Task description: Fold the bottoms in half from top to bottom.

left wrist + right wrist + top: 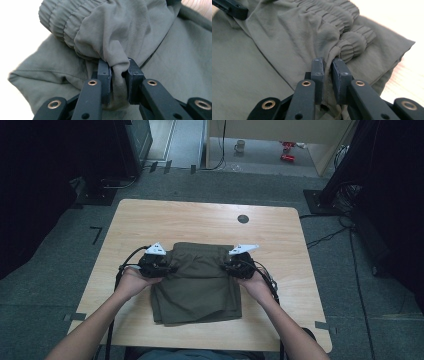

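An olive-green garment (200,285) with an elastic waistband (60,22) lies folded in the middle of the wooden table (150,220). My left gripper (162,265) is at the garment's left edge, just below the waistband. In the left gripper view its jaws (118,67) are shut on a bunched fold of the cloth. My right gripper (231,266) is at the garment's right edge. Its jaws (327,65) pinch a fold beside the gathered waistband (352,42). Both hands hold the waistband end slightly raised over the folded lower part.
A small dark round spot (243,218) marks the table's far side. Bare tabletop lies around the garment on every side. On the floor beyond stand a mug (240,146) and red objects (287,151). Dark stands and cables flank the table.
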`<move>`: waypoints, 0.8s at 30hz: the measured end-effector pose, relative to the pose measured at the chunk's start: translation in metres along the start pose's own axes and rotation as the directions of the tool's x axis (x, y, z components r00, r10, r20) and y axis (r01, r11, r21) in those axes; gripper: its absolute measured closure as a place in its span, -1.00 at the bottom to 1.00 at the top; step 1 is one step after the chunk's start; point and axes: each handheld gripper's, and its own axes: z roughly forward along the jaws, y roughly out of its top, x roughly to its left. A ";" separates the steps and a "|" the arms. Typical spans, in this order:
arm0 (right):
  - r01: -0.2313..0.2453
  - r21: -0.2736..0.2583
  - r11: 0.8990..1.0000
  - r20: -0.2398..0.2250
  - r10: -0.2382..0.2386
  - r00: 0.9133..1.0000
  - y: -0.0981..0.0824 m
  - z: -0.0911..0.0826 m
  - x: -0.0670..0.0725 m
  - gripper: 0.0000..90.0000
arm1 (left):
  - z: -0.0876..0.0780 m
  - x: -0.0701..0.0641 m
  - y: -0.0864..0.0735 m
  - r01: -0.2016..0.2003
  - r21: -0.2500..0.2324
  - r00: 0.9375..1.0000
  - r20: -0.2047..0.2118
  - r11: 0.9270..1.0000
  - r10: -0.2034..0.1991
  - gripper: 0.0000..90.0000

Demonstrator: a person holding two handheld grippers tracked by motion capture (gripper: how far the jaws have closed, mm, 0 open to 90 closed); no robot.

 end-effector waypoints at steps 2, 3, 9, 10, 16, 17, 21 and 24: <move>-0.007 0.016 1.000 -0.004 0.007 1.000 -0.001 0.003 -0.001 0.78 | 0.004 0.001 -0.002 0.004 0.016 1.000 0.002 1.000 -0.004 0.73; -0.008 0.024 1.000 -0.007 0.009 1.000 -0.002 0.004 -0.002 0.78 | 0.006 0.002 -0.003 0.006 0.020 1.000 0.004 1.000 -0.006 0.73; 0.002 0.056 0.998 -0.001 -0.002 1.000 -0.006 0.014 -0.005 0.76 | 0.013 0.007 -0.003 0.015 0.026 1.000 0.004 1.000 -0.015 0.72; 0.006 0.056 0.998 0.002 -0.006 1.000 -0.006 0.015 -0.006 0.76 | 0.014 0.008 -0.003 0.014 0.023 1.000 0.000 1.000 -0.014 0.72; 0.006 0.020 1.000 0.027 -0.007 1.000 -0.007 0.021 -0.016 0.74 | 0.024 0.016 0.005 0.034 -0.005 0.999 -0.022 0.999 -0.034 0.71; 0.011 0.010 1.000 0.030 -0.011 0.999 -0.007 0.022 -0.018 0.73 | 0.025 0.017 0.006 0.033 -0.007 0.999 -0.026 0.999 -0.033 0.71; 0.013 0.009 1.000 0.052 -0.014 0.999 -0.001 0.026 -0.025 0.71 | 0.031 0.024 0.010 0.044 -0.030 0.998 -0.037 0.999 -0.045 0.70; -0.004 -0.001 1.000 0.056 0.004 0.998 0.001 0.029 -0.029 0.67 | 0.032 0.027 0.014 0.062 -0.032 0.997 -0.037 0.998 -0.063 0.67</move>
